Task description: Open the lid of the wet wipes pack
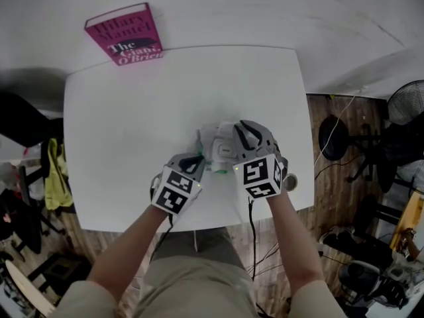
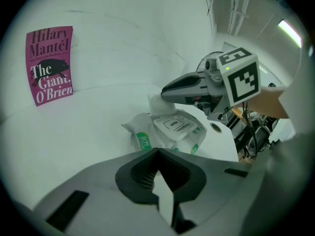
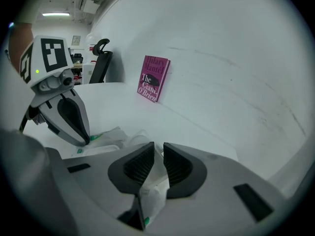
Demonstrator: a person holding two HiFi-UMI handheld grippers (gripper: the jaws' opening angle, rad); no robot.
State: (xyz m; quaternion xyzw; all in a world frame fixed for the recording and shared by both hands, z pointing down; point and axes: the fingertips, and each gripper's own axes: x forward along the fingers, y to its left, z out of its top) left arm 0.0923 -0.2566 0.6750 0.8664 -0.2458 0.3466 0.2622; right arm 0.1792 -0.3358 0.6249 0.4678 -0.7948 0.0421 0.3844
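Observation:
The wet wipes pack (image 1: 217, 150) lies on the white table (image 1: 132, 111), white with green print. Its flip lid (image 2: 173, 124), marked OPEN, lies flat and closed on top. My left gripper (image 1: 201, 159) is at the pack's near left end; in the left gripper view its jaws (image 2: 158, 154) meet on the pack's green‑printed edge (image 2: 142, 140). My right gripper (image 1: 238, 126) is at the far end of the pack, and its jaws (image 3: 157, 149) stand nearly together with the wrapper's white end flap (image 3: 155, 181) pinched between them. That flap is lifted off the table.
A magenta book (image 1: 124, 34) lies beyond the table's far left corner. A round grommet (image 1: 289, 182) sits by the table's right edge, just beside my right hand. A fan (image 1: 405, 101), cables and stands crowd the wooden floor on the right; chairs and clothes stand left.

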